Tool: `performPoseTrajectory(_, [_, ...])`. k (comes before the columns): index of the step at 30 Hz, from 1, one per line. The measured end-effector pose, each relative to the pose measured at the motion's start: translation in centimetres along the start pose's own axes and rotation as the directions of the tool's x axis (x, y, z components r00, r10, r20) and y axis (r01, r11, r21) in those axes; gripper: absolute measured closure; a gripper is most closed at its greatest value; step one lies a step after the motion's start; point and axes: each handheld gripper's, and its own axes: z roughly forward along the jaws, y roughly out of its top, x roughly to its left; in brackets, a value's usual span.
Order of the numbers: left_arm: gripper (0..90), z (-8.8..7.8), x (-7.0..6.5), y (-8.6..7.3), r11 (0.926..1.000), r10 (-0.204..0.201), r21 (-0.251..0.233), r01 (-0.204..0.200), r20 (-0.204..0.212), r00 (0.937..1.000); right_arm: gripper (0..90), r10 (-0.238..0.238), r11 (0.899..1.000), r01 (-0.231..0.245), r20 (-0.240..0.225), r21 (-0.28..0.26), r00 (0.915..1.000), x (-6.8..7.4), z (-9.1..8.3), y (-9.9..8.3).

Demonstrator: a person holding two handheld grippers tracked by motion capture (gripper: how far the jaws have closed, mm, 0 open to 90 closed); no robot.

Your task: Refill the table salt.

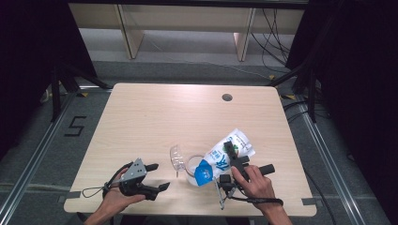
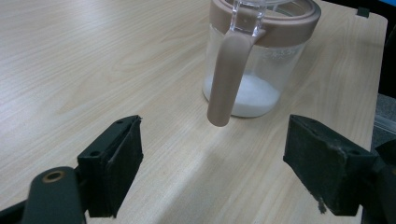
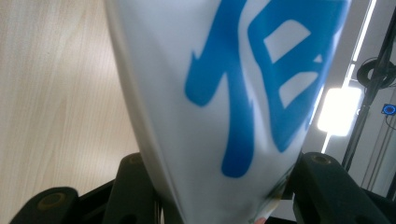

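Pouring white grains from a tilted bag into a lidded jar

Your right tongs (image 1: 231, 157) pinch the white-and-blue bag (image 1: 220, 159) across its middle, the jaws pressed against both sides in the right gripper view, so the bag stays tipped with its blue lower end over the mouth of the clear jar (image 1: 193, 169) at the near middle of the desk (image 1: 155, 117). That slant seems meant to let the contents slide down; a shallow white layer (image 2: 252, 95) already lies on the jar's bottom. The jar's lid (image 1: 176, 156) stands flipped open to the left, clearing the opening. Your left tongs (image 1: 155, 177) rest spread and empty just left of the jar, facing its brown handle (image 2: 227, 79), probably ready to steady it.
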Motion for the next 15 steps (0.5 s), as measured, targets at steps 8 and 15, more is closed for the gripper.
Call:
performPoseTrajectory(8, [18.9,0.0,0.0,0.0,1.0,0.0,0.0,0.0,0.0,1.0,57.4,0.027,1.0,-0.027,0.0,0.007,0.9996,0.28,-0.02,-0.02])
performPoseTrajectory(15, [19.0,0.04,-0.05,0.0,1.0,-0.005,-0.004,0.005,0.0,1.0,58.0,0.019,1.0,-0.019,-0.001,0.004,0.9998,0.23,-0.01,-0.03])
